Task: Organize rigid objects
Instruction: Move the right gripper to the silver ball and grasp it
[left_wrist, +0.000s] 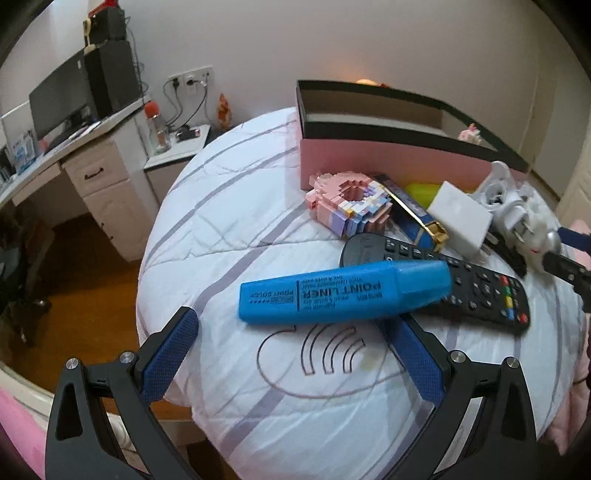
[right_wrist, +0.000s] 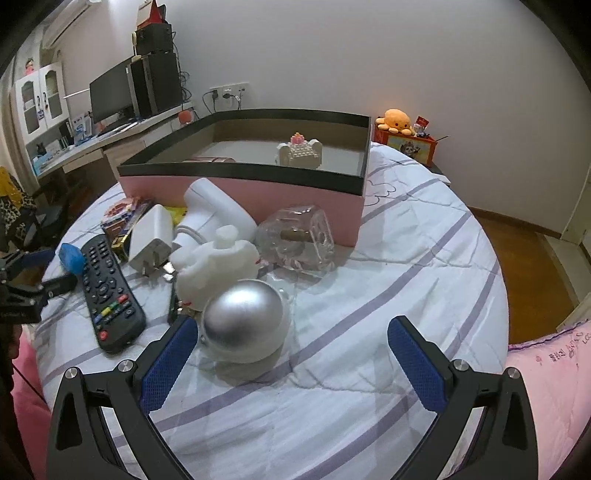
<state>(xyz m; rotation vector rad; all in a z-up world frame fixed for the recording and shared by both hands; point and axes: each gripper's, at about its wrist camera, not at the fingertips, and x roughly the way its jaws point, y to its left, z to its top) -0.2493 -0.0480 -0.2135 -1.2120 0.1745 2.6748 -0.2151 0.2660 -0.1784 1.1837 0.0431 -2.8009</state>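
Observation:
A blue highlighter (left_wrist: 343, 291) lies on the white quilt with its cap resting on a black remote (left_wrist: 461, 280). My left gripper (left_wrist: 293, 325) is open just short of it, one finger past each end of the barrel. A silver dome on a white base (right_wrist: 242, 314) sits beside the left finger of my open right gripper (right_wrist: 291, 328), inside the gap. Behind the dome stand a white toy figure (right_wrist: 218, 266), a clear glass jar (right_wrist: 295, 236) and a white charger (right_wrist: 151, 236). The pink box with a black rim (right_wrist: 243, 192) holds a white block toy (right_wrist: 299, 151).
A pink block toy (left_wrist: 349, 201) and a blue and gold packet (left_wrist: 410, 206) lie by the box wall (left_wrist: 369, 155). The round bed drops to wood floor (left_wrist: 92, 258) on the left. A desk with a monitor (left_wrist: 59, 103) stands beyond. A pink blanket (right_wrist: 546, 387) borders the right.

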